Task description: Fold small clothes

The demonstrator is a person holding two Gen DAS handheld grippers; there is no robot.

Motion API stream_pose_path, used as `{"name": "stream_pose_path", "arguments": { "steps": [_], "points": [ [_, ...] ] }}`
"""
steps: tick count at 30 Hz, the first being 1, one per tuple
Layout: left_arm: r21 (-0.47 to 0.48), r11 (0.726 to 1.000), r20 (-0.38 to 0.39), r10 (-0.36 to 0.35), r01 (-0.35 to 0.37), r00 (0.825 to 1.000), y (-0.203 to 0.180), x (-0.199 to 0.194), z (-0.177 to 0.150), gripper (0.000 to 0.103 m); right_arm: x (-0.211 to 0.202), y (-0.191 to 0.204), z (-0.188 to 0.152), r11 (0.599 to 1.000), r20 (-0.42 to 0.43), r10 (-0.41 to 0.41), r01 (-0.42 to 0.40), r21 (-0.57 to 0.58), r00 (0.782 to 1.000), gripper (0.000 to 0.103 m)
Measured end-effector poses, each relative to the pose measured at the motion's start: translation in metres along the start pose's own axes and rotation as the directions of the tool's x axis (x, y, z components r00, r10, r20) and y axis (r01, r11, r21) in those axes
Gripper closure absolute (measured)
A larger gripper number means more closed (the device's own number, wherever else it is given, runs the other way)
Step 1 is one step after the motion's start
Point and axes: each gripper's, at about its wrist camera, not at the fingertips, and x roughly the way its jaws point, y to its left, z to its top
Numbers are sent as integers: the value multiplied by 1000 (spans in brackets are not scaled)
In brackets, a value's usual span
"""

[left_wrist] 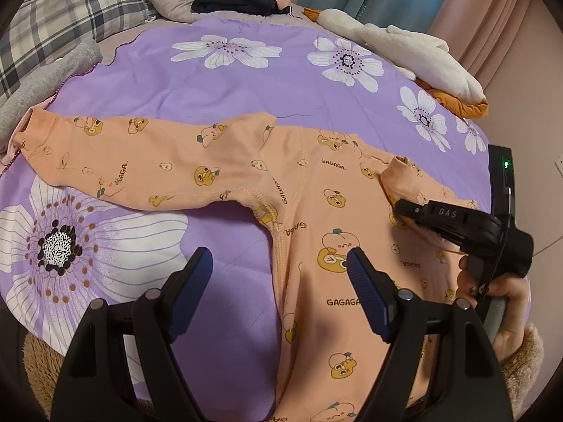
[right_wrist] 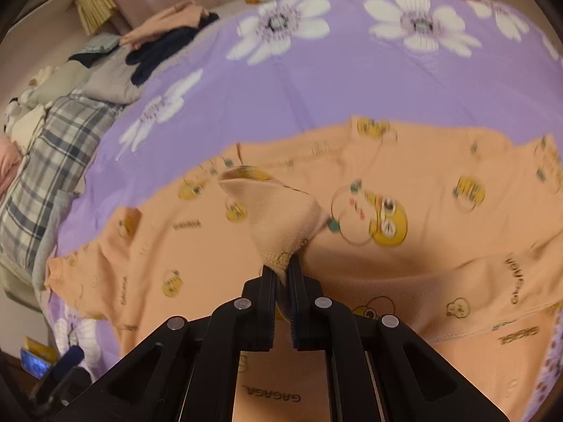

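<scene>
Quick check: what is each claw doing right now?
Left claw: open, holding nothing, above the peach shirt.
Right claw: shut on the shirt's sleeve cuff.

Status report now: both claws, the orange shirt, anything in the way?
Left claw open, above shirt. Right claw shut on sleeve cuff. Orange shirt spread on purple quilt. Nothing in the way.

Two wrist fisheyes, both angled down over the bed

The left wrist view looks steeply down from close above the orange printed top (left_wrist: 327, 193), facing the plaid pillow (left_wrist: 70, 10) and curtains. The right wrist view sits nearer the cloth, blurred. Both share the top, the purple flowered sheet (left_wrist: 246, 88) and the dark folded clothes (left_wrist: 239, 0).
</scene>
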Motion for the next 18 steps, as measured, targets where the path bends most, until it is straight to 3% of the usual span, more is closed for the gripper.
{"name": "stream_pose_path", "arguments": {
  "steps": [3,6,7,11,18],
  "points": [
    [8,1000,-1,-3,3,1000,-5,1,4,24,-5,-5,0,999,-4,42,-42,16,999,89],
    [29,999,26,-35,34,999,-16,-3,20,24,-30,-18,0,992,37,111,-113,52,993,51],
    [38,998,41,-52,51,998,-20,-5,26,23,-44,-26,-1,989,74,126,-132,72,989,46],
    [85,988,9,-129,128,992,-43,12,47,17,-89,-64,-7,970,190,132,-166,179,973,38],
    [68,969,-149,-227,239,962,-87,76,59,19,-136,-124,-24,949,286,-122,28,313,950,38]
  ]
}}
